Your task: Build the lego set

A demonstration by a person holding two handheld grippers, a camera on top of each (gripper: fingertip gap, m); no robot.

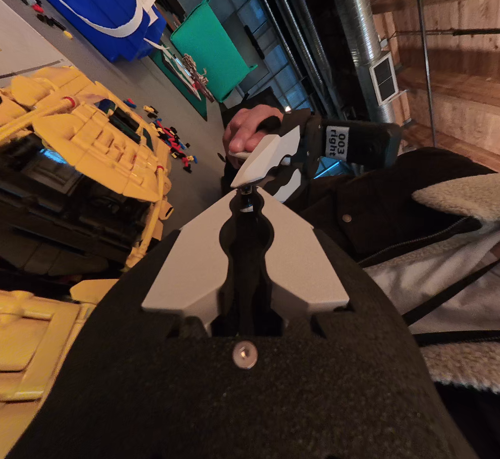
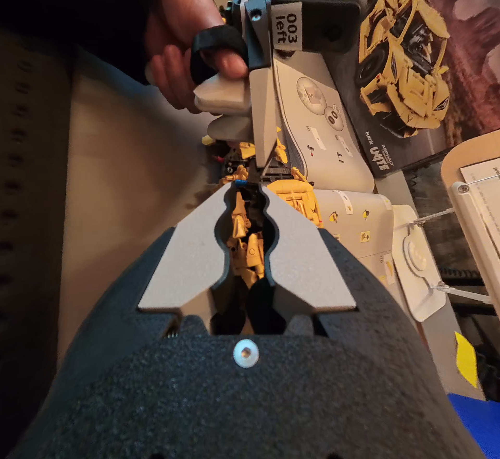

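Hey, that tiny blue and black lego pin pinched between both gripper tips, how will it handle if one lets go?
The small blue and black pin looks light and rigid, held only at the fingertips. Its smooth round plastic probably slips or pivots easily. If dropped, it would likely roll.

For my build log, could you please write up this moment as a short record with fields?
Left tool: shut on a small blue and black lego pin
Right tool: fingertips close together at a small blue piece; grip unclear
Tools: tips meet in mid-air, apparently joining small parts
Model: large yellow lego car, partly built, on the grey table
Loose parts: red, blue, black and yellow pieces beside the car
Reference: open instruction booklet and dark set box picturing the car
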